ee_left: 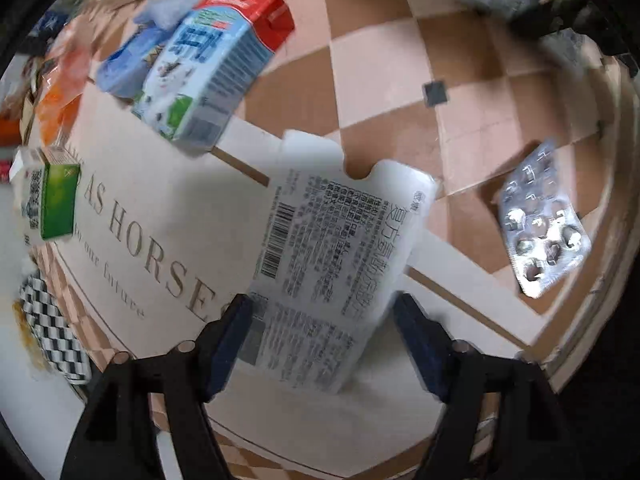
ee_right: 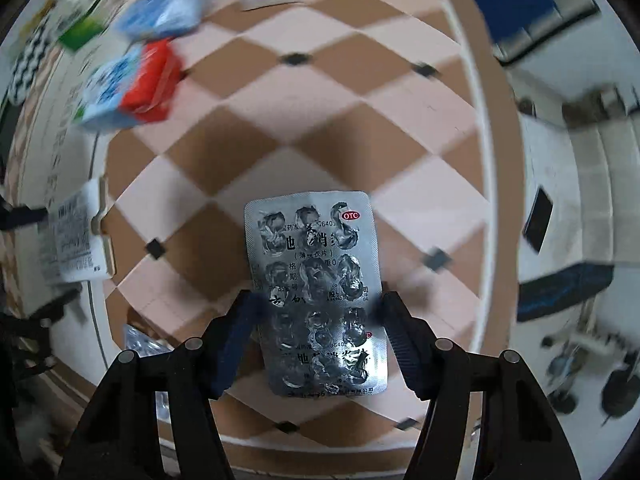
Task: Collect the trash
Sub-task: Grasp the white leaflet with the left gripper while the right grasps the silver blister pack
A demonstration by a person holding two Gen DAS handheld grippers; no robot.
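Note:
A flat white medicine box [ee_left: 340, 232] with printed text and a barcode lies between the fingers of my left gripper [ee_left: 320, 312]. A gap shows at the right pad, so this gripper is open. The box rests on a white sheet lettered "AS HORSES" [ee_left: 160, 220]. My right gripper [ee_right: 318, 304] points down at a silver blister pack [ee_right: 312, 264] with emptied pockets, and its pads meet the pack's two long edges. The left wrist view shows that pack [ee_left: 540, 224] at the right. The white box [ee_right: 76, 236] appears at the left of the right wrist view.
A blue, white and red carton [ee_left: 208, 68], a blue packet [ee_left: 128, 64], an orange packet [ee_left: 64, 88] and a green-and-white box [ee_left: 50, 200] lie at the upper left. The floor is brown-and-pink checkered [ee_left: 380, 60]. Another silver blister [ee_right: 140, 344] lies beside the right gripper.

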